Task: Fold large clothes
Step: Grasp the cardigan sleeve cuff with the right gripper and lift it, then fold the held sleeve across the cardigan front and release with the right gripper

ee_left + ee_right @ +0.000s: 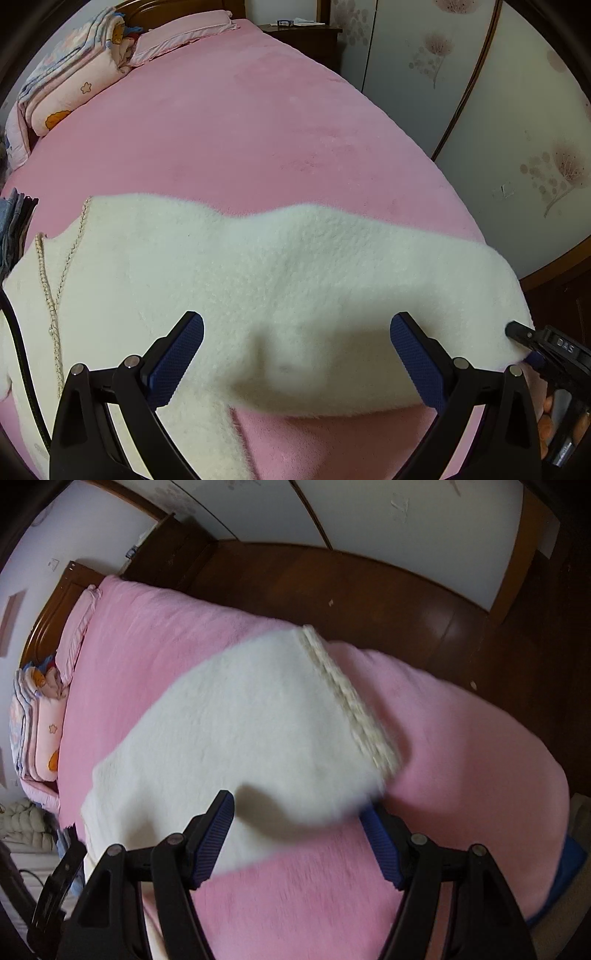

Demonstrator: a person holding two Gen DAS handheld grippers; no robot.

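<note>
A white fluffy garment [280, 266] lies spread across the pink bed [229, 122], with a braided cream trim [48, 288] at its left. My left gripper [295, 332] hovers close over the garment's near fold, open, its blue pads [177, 362] wide apart and pressing nothing. In the right wrist view the garment [236, 720] shows a knitted edge band [347, 698]. My right gripper [297, 808] stands open with the garment's blurred near edge between its fingers; the fleece brushes the right pad [380, 842]. The right gripper's tip [524, 339] also shows at the garment's right end.
Folded patterned quilts [70, 81] and a pink pillow [184, 33] sit at the head of the bed. A dark stack of clothes [14, 229] lies at the left. Wooden floor [332, 583] and wardrobe doors [480, 92] border the bed's far side.
</note>
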